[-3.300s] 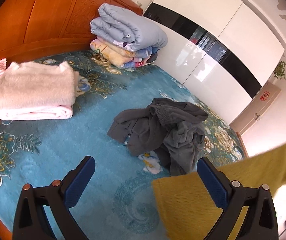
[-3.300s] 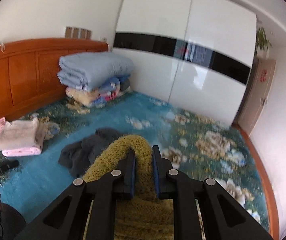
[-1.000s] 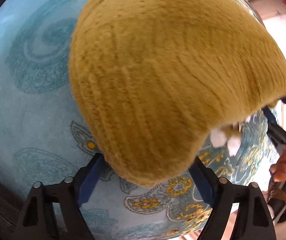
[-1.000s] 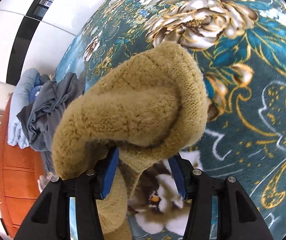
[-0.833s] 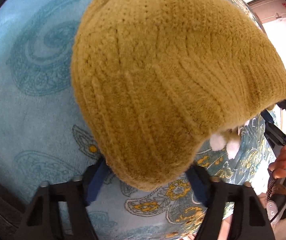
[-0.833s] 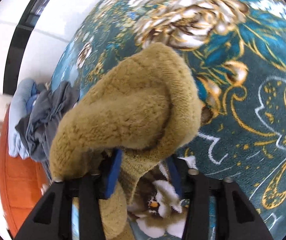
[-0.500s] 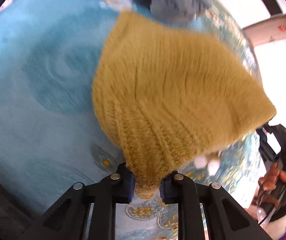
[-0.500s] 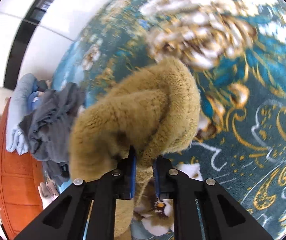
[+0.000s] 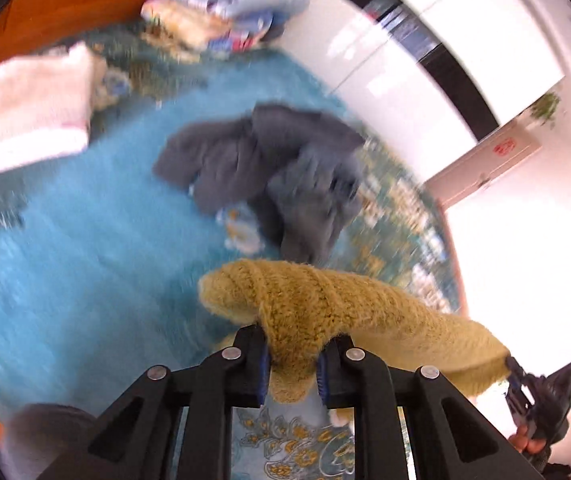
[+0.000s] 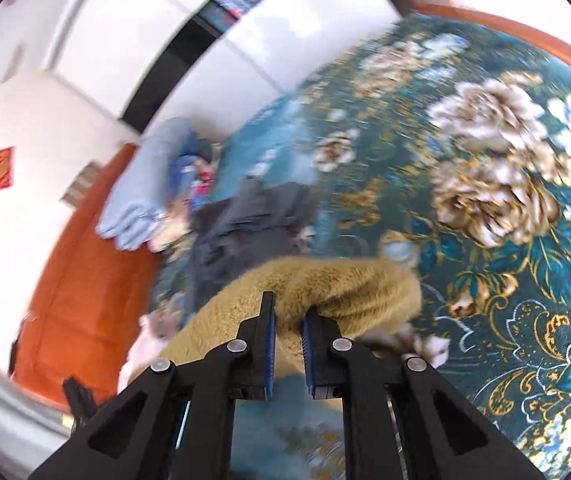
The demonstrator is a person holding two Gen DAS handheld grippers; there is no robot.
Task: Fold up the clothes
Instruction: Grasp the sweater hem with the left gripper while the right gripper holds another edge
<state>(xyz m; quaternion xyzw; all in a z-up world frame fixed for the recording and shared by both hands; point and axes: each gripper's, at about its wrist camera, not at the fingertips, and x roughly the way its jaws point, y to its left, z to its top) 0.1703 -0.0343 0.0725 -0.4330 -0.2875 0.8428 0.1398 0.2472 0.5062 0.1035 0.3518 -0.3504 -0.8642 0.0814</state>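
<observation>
Both-ended, the mustard sweater (image 9: pixel 325 304) stretches between the left claw (image 9: pixel 291 364) and right claw (image 10: pixel 287 340), each clamped on it.

On the bed (image 9: pixel 65 240) lie one mustard sweater (image 9: pixel 325 304), one gray garment heap (image 9: pixel 277 172), one folded pink blanket (image 9: pixel 25 112), and one stack of quilts (image 9: pixel 221 4). Two grippers: left (image 9: pixel 291 364), right (image 10: pixel 288 332).

Bright daylight blows out the wall right of the left tool (image 9: pixel 291 376), motion blur smears both fisheye-bent views.

White wardrobe (image 9: pixel 425 52), wooden headboard (image 10: pixel 85 280), floral bedspread (image 10: pixel 505 240).
</observation>
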